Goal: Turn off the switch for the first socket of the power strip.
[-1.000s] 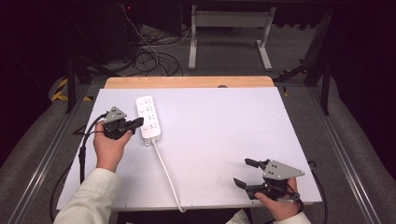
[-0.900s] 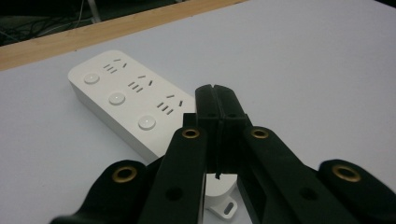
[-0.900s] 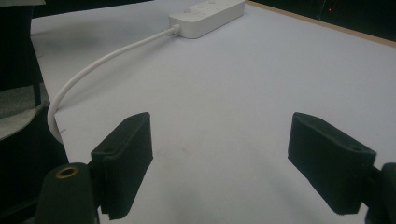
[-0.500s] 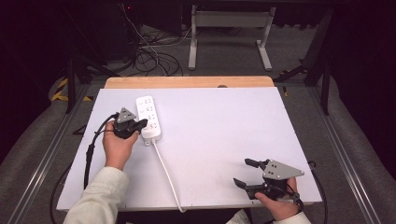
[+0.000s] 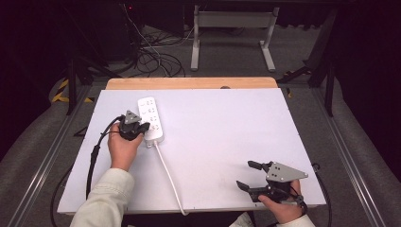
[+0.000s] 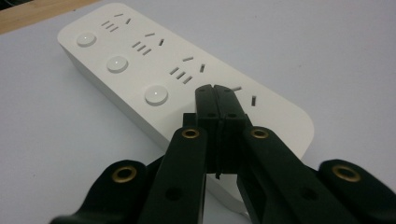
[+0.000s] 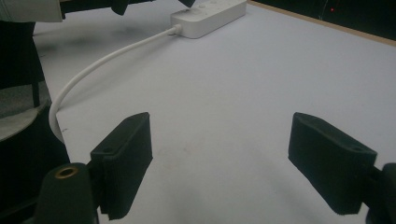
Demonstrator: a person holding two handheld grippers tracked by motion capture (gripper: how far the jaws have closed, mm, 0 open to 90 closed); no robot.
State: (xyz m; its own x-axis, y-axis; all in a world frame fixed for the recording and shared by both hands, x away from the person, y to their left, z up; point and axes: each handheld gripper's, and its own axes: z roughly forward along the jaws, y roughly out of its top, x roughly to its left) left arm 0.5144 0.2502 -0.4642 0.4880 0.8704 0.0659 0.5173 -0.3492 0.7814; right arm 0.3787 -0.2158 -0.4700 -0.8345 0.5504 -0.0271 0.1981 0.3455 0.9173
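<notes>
A white power strip [image 5: 151, 119] lies on the left part of the white table [image 5: 227, 142], with round buttons and several sockets on top. Its white cable [image 5: 168, 177] runs toward the table's front edge. My left gripper [image 5: 143, 126] is shut with nothing in it, its tips over the near end of the power strip [image 6: 187, 79] beside the nearest button [image 6: 156, 95]. Whether the tips touch the surface I cannot tell. My right gripper [image 5: 248, 176] stands open near the front right corner, low over bare table, with the power strip [image 7: 208, 16] far ahead.
A wooden strip [image 5: 191, 83] edges the table's far side. Beyond it on the floor lie tangled cables [image 5: 156, 56] and a metal stand [image 5: 231, 33]. A black cable [image 5: 94, 156] trails from the left gripper over the table's left edge.
My left gripper has moved right, from beside the power strip's left edge onto its near end. The right gripper has stayed in place.
</notes>
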